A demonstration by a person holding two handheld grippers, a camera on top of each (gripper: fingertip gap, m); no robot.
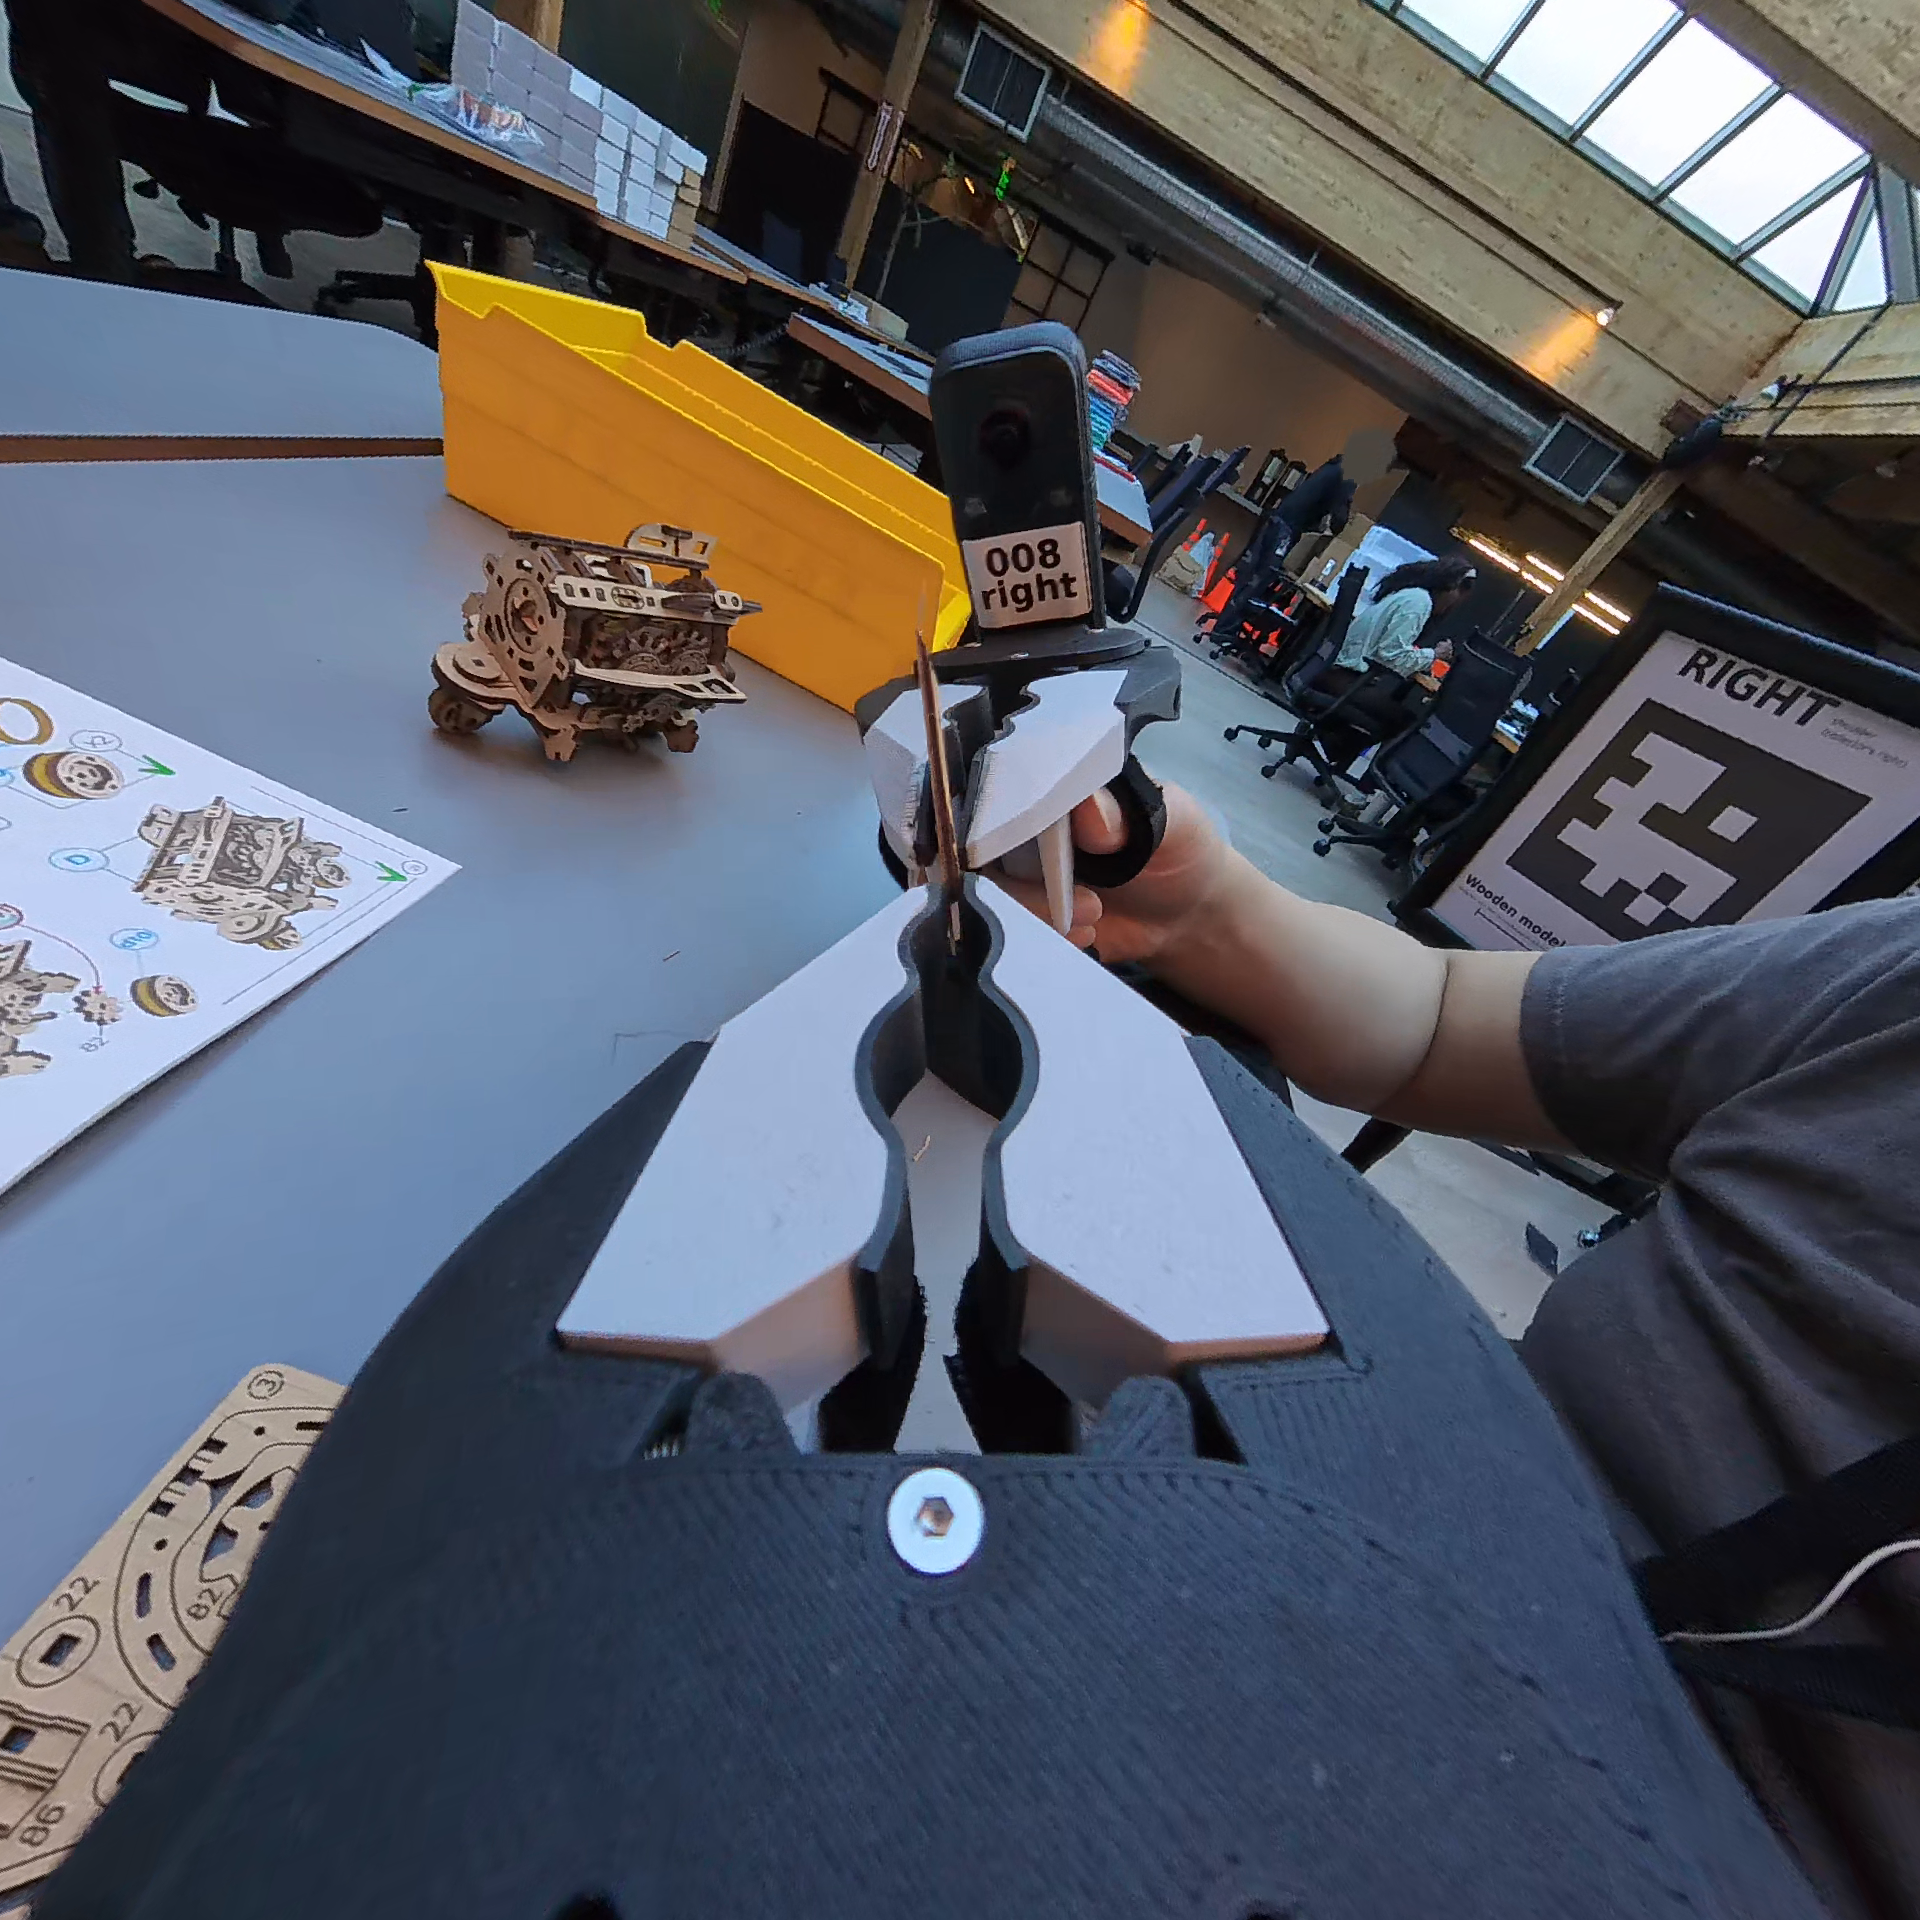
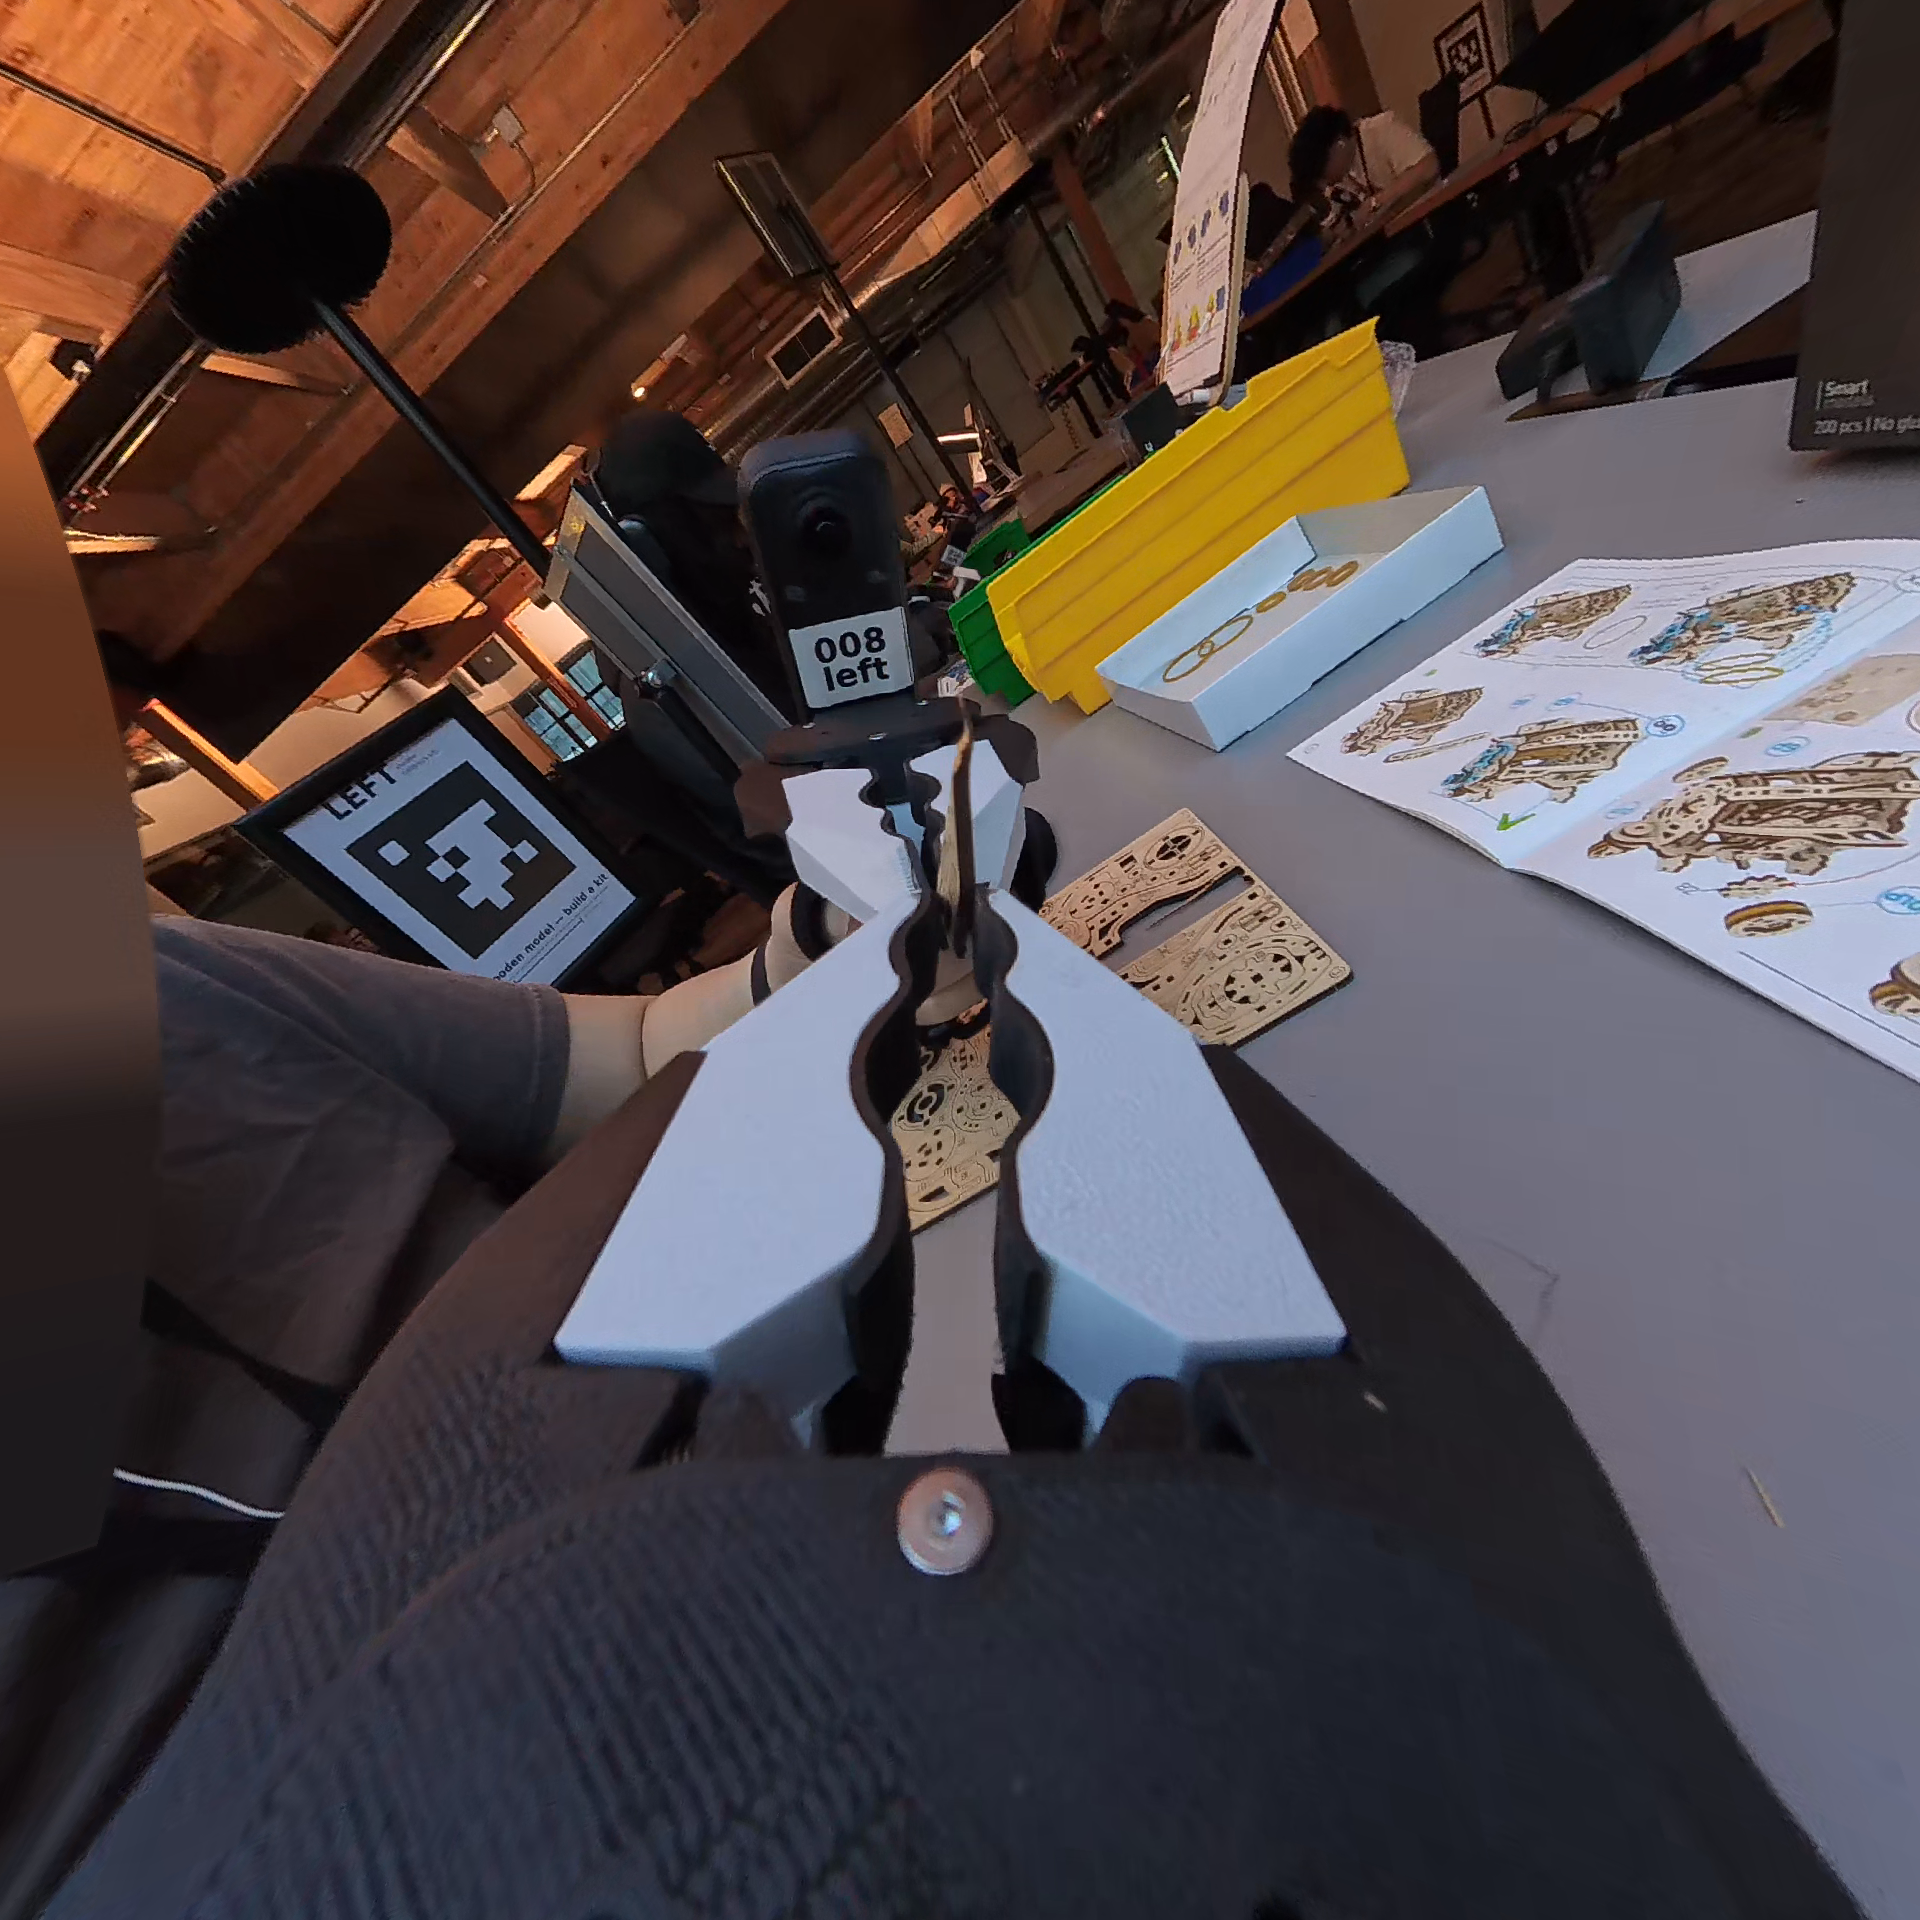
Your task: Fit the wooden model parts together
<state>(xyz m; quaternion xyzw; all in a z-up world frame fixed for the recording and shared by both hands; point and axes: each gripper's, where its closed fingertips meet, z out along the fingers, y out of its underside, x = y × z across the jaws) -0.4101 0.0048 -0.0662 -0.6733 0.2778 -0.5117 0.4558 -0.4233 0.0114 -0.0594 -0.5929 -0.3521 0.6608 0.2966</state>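
A thin flat wooden part (image 1: 932, 727) is seen edge-on, upright in the air above the grey table (image 1: 520, 1039). My left gripper (image 1: 948, 914) is shut on its lower end. My right gripper (image 1: 940, 831) faces the left one tip to tip and is shut on the same part. In the right wrist view the part (image 2: 961, 790) stands between my right gripper (image 2: 951, 920) and the left gripper (image 2: 925, 842). A partly built wooden model (image 1: 592, 644) sits on the table beyond. A flat wooden sheet of parts (image 2: 1195, 935) lies under the grippers and also shows in the left wrist view (image 1: 125, 1610).
An instruction sheet (image 2: 1662, 790) lies open on the table. A yellow bin (image 2: 1195, 520), a green bin (image 2: 971, 623) and a white tray (image 2: 1403, 551) with wooden rings stand behind. A dark box (image 2: 1860, 260) stands at the far right. A person's arm (image 1: 1299, 987) holds the right gripper. Only a small space, under 4 cm, lies between the two pairs of fingers. Left tips and right tips are each some 20 cm from the partly built wooden model (image 1: 592, 644).
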